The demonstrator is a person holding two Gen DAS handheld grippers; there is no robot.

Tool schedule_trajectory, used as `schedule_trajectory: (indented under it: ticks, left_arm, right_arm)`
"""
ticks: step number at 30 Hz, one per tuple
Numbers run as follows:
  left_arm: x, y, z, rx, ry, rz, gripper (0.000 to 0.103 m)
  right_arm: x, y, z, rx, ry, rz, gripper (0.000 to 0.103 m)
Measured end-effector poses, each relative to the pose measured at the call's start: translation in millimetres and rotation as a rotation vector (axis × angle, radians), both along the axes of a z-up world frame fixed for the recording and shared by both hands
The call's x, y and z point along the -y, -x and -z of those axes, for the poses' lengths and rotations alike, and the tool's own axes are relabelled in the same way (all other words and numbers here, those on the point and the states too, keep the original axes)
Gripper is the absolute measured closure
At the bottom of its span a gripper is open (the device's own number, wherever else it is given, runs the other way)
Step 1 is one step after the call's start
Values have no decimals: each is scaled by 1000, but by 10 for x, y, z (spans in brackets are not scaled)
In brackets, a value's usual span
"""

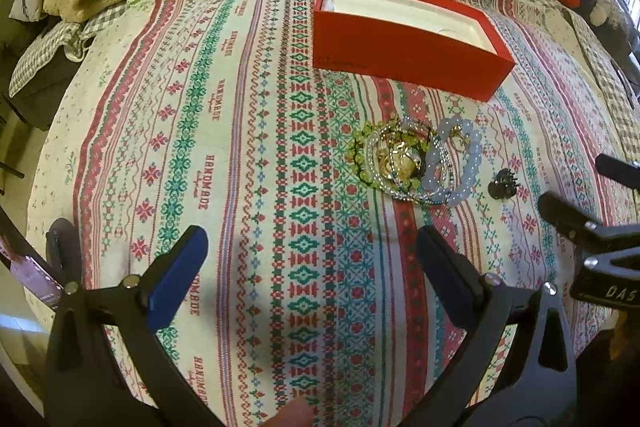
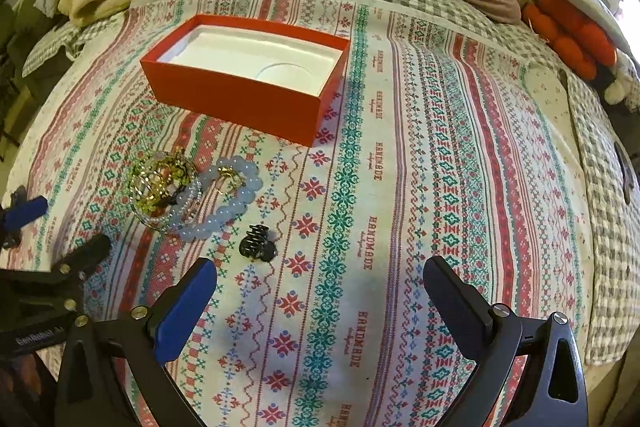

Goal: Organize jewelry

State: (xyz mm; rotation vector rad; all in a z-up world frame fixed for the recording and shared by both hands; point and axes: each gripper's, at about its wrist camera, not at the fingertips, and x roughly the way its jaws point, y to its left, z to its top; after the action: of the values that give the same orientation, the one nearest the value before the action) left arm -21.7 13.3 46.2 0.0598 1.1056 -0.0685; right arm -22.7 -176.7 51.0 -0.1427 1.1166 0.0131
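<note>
Jewelry pile [image 1: 416, 163] not picked yet, all of it on the bed, nothing in the box. My left tool [image 1: 312, 255] is spread wide, holding nothing, hovering over the patterned cloth [image 1: 240, 147] near me; the pile lies ahead and a bit right of its right finger. My right tool [image 2: 320, 287] is also wide open and empty, over bare cloth; the black hair claw [image 2: 258, 247] sits just ahead of its left finger, near but not touching.

The pile is a tangle: pale blue bead bracelet [image 2: 236, 203] overlapping small clear-bead strands and gold-green pieces [image 2: 160, 183]; a gold item lies inside the blue loop. Can't tell how many separate pieces there are. Red box [image 2: 244, 83] is open, white insert empty, beyond the pile at the far side. Blankets and pillows at the far edge of the bed.

Risks, my guess:
- Bracelets overlap, so pinching one likely drags others up and drops them short of the box.
- Round beads may roll or squirt out from between the pads.
- Soft bedding gives way, so pressing down may snag the cloth with the beads.
- Both tools sit close beside the pile and could collide if both reach in.
- Box is light, so a nudge may shove or tip it.
</note>
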Motion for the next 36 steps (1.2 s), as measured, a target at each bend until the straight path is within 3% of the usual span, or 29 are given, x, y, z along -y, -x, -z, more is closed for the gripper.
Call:
schedule_trajectory:
  ticks: [36]
  left_arm:
    - [56,-23,10,2,7,-9,0]
  right_arm:
    - [-27,-18,35,-29,-18,-14,0]
